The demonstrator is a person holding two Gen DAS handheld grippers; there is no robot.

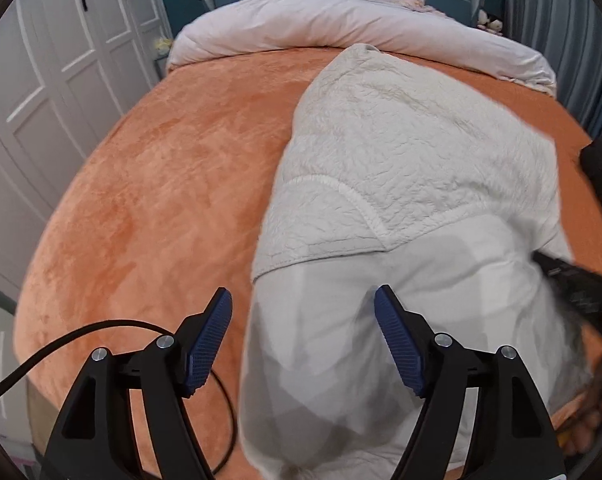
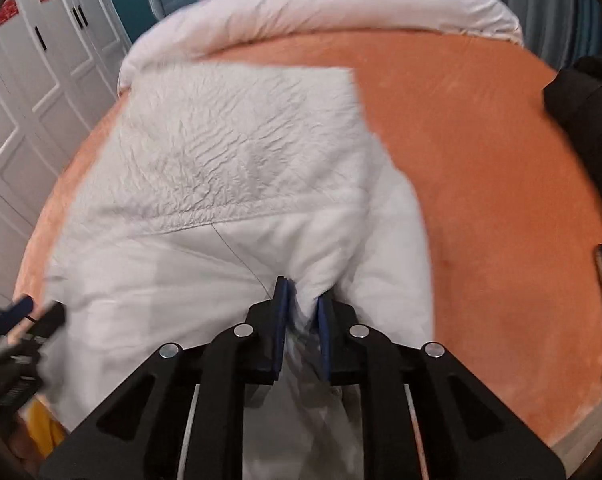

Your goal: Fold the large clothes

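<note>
From the left wrist view, the left gripper [image 1: 303, 312] hung wide open and held nothing, above the near end of a white fleece-lined garment [image 1: 401, 200] lying on the orange bedspread [image 1: 161, 180].

From the right wrist view, the right gripper [image 2: 303, 308] had its fingers pinched on a bunched fold of the garment's smooth near edge.
</note>
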